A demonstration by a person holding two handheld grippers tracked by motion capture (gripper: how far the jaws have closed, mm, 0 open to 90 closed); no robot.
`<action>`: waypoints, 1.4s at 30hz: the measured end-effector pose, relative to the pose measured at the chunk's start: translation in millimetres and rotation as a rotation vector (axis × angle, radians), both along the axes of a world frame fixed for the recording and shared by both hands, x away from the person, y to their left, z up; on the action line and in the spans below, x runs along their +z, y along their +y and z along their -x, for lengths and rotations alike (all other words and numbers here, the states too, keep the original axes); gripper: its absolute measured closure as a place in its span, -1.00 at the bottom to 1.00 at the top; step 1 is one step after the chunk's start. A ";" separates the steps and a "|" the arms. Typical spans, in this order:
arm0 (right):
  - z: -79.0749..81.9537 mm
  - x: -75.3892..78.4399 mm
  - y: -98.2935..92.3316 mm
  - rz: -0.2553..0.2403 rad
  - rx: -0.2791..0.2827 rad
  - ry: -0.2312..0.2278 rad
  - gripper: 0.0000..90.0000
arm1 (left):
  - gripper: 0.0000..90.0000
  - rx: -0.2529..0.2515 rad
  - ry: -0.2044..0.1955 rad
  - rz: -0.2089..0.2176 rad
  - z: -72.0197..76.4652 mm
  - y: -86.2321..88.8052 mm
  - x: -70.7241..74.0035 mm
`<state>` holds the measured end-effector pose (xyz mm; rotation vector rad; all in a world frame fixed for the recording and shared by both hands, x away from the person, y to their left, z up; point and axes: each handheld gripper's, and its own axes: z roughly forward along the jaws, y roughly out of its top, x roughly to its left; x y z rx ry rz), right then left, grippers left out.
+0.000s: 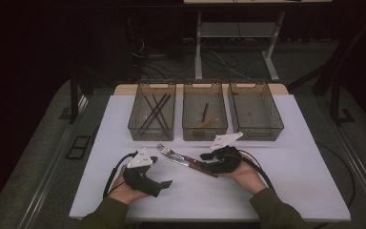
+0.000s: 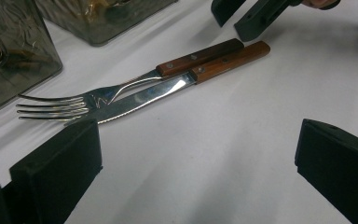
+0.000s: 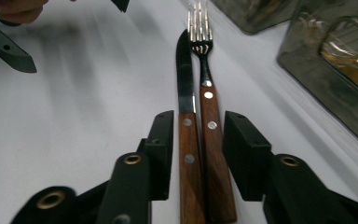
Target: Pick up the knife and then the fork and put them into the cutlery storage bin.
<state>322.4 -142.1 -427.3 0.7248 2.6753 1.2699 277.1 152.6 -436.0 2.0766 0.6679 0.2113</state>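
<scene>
A knife and a fork lie side by side on the white bench, touching along their wooden handles, long axes parallel. In the right gripper view both run straight ahead from between the jaws of the right gripper: handles nearest, the serrated blade and the tines pointing away. The knife lies by the left jaw in that view, the fork by the right one. The jaws stand on either side of the two handles with a thin gap showing at each pad, so they are apart and not pressing on the wood.

In the high view the pair lies slantwise, tines and blade tip toward the left gripper, handle ends under the right gripper.

The left gripper's jaws are wide apart with bare bench between them. In its own view the fork and knife lie ahead of the jaws, crosswise, the tines just above the left jaw and the handles reaching away to the upper right.

Three clear bins stand beyond, well apart from both grippers.
</scene>
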 end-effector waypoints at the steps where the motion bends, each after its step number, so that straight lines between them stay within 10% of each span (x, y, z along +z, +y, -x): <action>1: -0.8 -0.9 2.6 0.003 0.005 0.004 0.49 | -1.00 -0.001 0.001 0.000 0.0 -0.2 -0.1; 32: -12.0 -16.2 41.5 0.177 0.071 -0.039 0.64 | -0.98 -0.023 0.014 -0.008 0.6 -1.8 -0.5; 42: -14.9 -19.1 41.6 0.144 0.089 -0.011 0.61 | -0.98 -0.028 0.017 -0.008 0.4 -2.5 -1.2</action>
